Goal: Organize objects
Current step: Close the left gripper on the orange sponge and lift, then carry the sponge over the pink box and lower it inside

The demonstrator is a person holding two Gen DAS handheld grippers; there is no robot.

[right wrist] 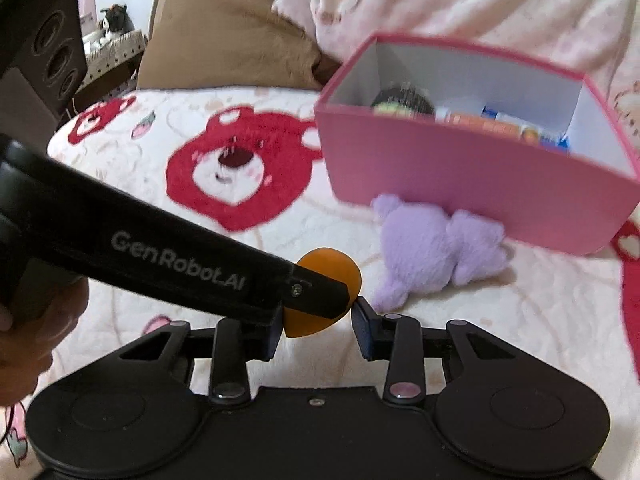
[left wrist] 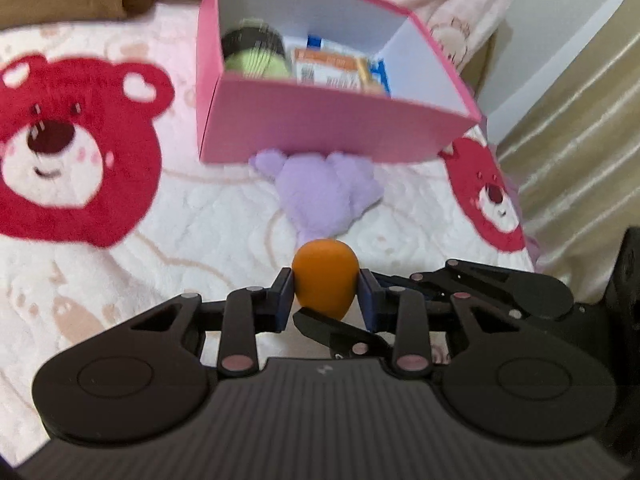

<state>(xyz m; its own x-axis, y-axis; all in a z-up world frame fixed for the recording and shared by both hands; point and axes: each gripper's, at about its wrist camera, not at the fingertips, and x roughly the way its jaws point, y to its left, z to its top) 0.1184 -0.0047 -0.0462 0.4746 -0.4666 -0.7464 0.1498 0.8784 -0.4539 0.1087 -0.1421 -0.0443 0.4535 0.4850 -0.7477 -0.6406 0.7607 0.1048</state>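
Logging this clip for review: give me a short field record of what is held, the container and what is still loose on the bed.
held item: orange egg-shaped object
left gripper: shut on it, pads on both sides
right gripper: shut on the same object
container: pink box, open, already holding a green-and-black item and printed packets
loose item: purple plush toy, lying against the box's front wall
surface: bear-print blanket

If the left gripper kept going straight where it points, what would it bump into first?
Probably the purple plush toy lying on the blanket, just ahead of the orange egg-shaped thing that the left gripper holds. The pink box stands right behind it.
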